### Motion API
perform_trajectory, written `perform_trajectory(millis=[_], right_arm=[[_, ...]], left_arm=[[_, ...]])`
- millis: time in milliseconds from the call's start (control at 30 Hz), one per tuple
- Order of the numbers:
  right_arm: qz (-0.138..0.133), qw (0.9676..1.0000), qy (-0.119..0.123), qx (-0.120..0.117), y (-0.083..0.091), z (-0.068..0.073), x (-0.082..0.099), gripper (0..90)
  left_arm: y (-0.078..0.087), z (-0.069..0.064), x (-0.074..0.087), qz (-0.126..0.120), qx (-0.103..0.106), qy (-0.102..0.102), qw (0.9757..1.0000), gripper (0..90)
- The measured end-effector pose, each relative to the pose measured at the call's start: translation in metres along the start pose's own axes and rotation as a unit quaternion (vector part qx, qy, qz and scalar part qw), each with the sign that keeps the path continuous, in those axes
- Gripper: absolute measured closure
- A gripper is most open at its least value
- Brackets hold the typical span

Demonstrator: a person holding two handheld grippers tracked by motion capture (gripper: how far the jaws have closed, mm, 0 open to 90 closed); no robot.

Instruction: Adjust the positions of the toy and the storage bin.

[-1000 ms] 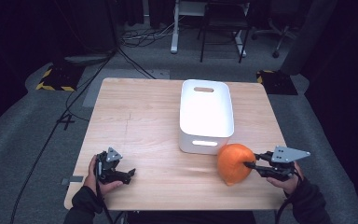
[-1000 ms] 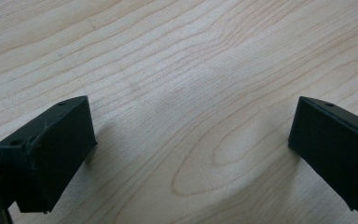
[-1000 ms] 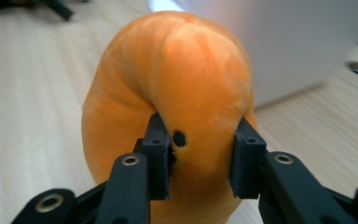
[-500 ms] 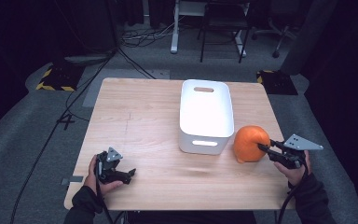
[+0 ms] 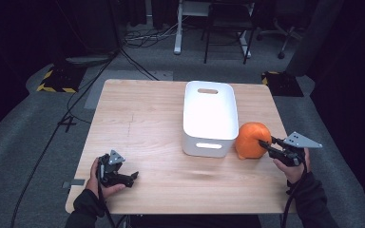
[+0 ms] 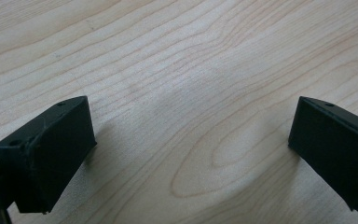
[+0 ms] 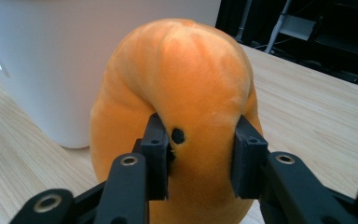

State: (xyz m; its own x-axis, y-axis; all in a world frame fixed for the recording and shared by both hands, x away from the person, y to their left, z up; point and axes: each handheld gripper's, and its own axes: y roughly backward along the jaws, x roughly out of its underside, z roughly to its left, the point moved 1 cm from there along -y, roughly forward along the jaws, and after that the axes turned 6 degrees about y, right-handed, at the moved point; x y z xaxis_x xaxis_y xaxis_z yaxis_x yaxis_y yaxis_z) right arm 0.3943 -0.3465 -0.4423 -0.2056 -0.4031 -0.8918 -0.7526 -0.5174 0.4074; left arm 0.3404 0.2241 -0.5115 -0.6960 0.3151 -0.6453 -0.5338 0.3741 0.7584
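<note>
R gripper (image 5: pixel 267 143) clamped on orange plush toy (image 5: pixel 250 140), pads sunk into its fabric. Toy sits just beside white bin (image 5: pixel 209 117), R side; contact w/ bin can't be told. L gripper (image 5: pixel 134 176) jaws apart over bare table (image 5: pixel 142 118).

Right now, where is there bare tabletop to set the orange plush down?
The broad wood left of the white plastic bin is bare down to the left hand-held gripper. The strip right of the bin, where the round orange plush toy sits, is tight.

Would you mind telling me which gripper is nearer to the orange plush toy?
Right. The right gripper is clamped on the orange plush toy; the left gripper rests far across the table.
</note>
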Motion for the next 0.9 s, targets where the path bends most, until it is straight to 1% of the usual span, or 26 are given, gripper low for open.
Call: perform_trajectory(millis=[100, 133, 233, 367, 567, 733, 833, 900], right_arm=[[-0.001, 1.0000, -0.002, 0.005, 0.000, 0.000, 0.000, 64.6], [0.000, 1.0000, 0.000, 0.008, 0.000, -0.001, 0.000, 64.8], [-0.002, 0.9999, -0.006, 0.009, 0.000, -0.003, 0.000, 65.2], [-0.007, 0.9998, -0.011, 0.013, 0.000, -0.006, -0.003, 65.4], [-0.014, 0.9996, -0.012, 0.020, 0.000, -0.009, -0.009, 65.5], [-0.016, 0.9994, -0.019, 0.026, -0.001, -0.012, -0.011, 65.6], [-0.018, 0.9994, -0.014, 0.027, -0.001, -0.013, -0.013, 65.7], [-0.019, 0.9992, -0.018, 0.030, -0.001, -0.013, -0.014, 65.7]], left_arm=[[0.000, 0.000, 0.000, 0.000, 0.000, 0.000, 1.0000, 0.5], [0.000, 0.000, 0.000, -0.001, -0.001, -0.001, 1.0000, 0.5], [0.000, 0.000, 0.000, 0.001, -0.001, -0.001, 1.0000, 0.4], [0.000, 0.000, -0.001, 0.001, -0.001, -0.001, 1.0000, 0.3], [0.000, 0.000, -0.001, -0.001, -0.002, -0.001, 1.0000, 0.3], [0.000, 0.000, -0.001, 0.000, 0.000, -0.002, 1.0000, 0.4], [0.000, 0.000, -0.001, 0.000, 0.000, -0.002, 1.0000, 0.4], [0.000, 0.000, -0.001, 0.000, 0.000, -0.003, 1.0000, 0.4]])
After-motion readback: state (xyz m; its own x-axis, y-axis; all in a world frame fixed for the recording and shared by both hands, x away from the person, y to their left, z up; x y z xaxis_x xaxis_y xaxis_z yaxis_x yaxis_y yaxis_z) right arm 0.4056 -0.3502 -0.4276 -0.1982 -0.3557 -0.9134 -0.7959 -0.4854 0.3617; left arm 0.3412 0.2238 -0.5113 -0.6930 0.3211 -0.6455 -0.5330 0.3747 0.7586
